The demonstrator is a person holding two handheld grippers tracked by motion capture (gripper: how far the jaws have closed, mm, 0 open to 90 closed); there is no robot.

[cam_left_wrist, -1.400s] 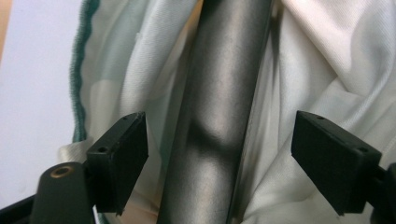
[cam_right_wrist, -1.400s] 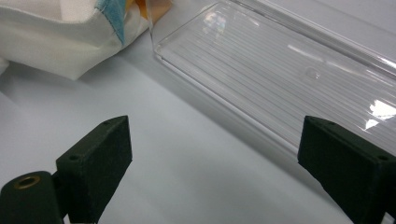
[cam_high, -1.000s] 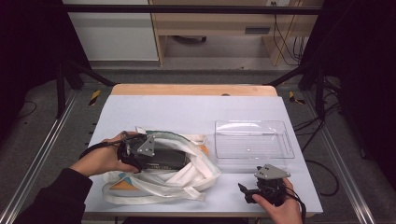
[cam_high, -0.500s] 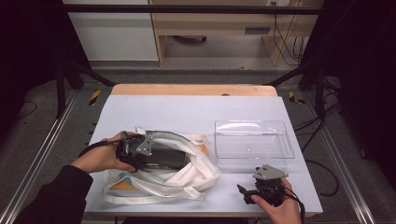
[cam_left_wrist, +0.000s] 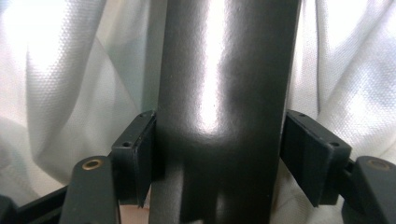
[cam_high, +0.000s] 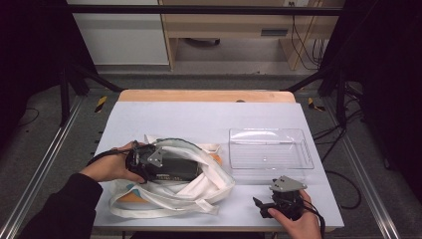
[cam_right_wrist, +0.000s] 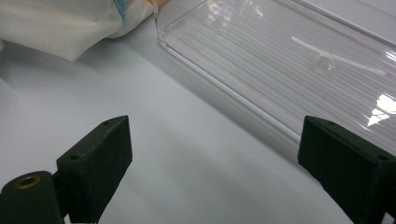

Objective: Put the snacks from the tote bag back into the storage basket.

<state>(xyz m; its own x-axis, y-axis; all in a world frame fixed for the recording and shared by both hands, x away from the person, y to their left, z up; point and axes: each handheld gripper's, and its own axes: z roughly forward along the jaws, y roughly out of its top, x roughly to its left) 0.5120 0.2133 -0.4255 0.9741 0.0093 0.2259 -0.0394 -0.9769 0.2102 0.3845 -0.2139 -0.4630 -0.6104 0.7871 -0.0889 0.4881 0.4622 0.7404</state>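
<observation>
Left gripper view: we are clamping the left gripper (cam_left_wrist: 219, 161) on a dark cylinder (cam_left_wrist: 224, 107) inside the white tote bag (cam_high: 209, 191); its glossy surface risks slipping. The right gripper (cam_right_wrist: 215, 163) is idling, jaws spread, beside the clear tray (cam_right_wrist: 299, 60)

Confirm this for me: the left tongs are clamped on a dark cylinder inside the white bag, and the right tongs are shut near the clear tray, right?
Not quite: the right tongs are open, jaws wide apart over bare table, as the right gripper view shows. The rest holds.
</observation>
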